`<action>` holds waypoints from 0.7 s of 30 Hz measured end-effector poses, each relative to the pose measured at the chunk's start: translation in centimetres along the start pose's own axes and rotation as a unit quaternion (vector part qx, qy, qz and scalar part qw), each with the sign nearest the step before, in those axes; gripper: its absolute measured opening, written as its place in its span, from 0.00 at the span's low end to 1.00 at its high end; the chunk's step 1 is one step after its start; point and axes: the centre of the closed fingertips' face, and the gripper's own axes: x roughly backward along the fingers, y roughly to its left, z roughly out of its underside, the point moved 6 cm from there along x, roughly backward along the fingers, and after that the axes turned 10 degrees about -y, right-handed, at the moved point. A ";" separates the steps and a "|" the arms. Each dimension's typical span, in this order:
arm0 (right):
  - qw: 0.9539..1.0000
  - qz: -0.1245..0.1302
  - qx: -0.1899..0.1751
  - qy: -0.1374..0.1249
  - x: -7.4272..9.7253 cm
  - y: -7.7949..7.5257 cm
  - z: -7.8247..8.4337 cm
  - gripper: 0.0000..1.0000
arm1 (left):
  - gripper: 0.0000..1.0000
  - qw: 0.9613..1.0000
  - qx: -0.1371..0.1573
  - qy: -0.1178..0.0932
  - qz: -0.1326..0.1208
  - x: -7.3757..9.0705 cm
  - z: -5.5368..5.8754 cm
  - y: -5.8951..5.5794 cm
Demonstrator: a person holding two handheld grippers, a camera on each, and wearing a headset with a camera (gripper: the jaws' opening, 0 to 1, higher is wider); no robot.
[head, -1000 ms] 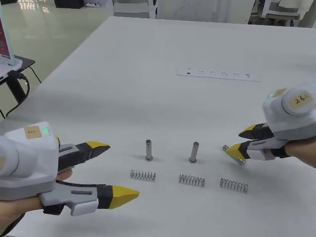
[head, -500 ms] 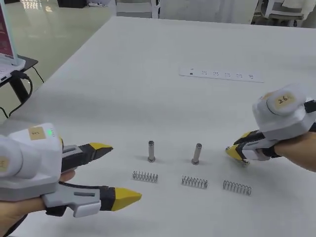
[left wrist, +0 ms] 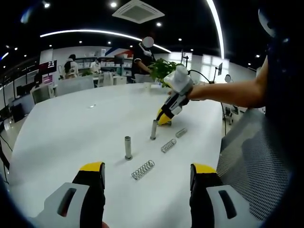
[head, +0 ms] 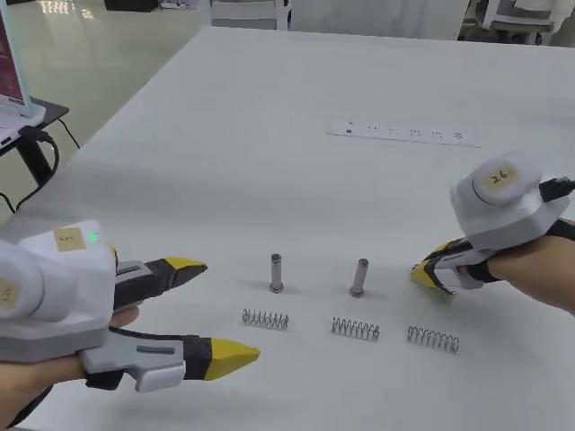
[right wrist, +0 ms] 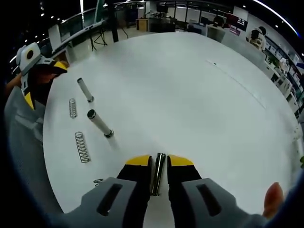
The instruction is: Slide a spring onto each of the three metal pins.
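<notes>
Now clamping pin, right hand-held gripper

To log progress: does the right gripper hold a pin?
Yes, in the right gripper view the right gripper has its jaws shut on a pin that lies between them.

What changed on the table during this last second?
The right gripper closed its jaws on the third pin. The left gripper stayed open, and the two upright pins and three springs stayed put.
</notes>
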 end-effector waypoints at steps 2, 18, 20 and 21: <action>1.000 0.004 0.001 0.006 -0.1 0.0 0.2 0.09 | 0.69 1.000 0.000 0.000 0.000 0.0 0.0 0.0; 0.999 0.021 -0.020 0.026 -0.5 -0.2 -0.1 0.06 | 0.69 1.000 0.001 -0.001 -0.001 -0.1 0.0 0.1; 0.999 0.022 -0.023 0.025 -0.5 -0.2 -0.1 0.05 | 0.69 1.000 0.000 -0.002 -0.001 -0.1 -0.1 0.1; 0.999 0.021 -0.025 0.025 -0.4 -0.2 0.0 0.05 | 0.69 1.000 0.000 -0.002 -0.001 0.0 -0.1 0.1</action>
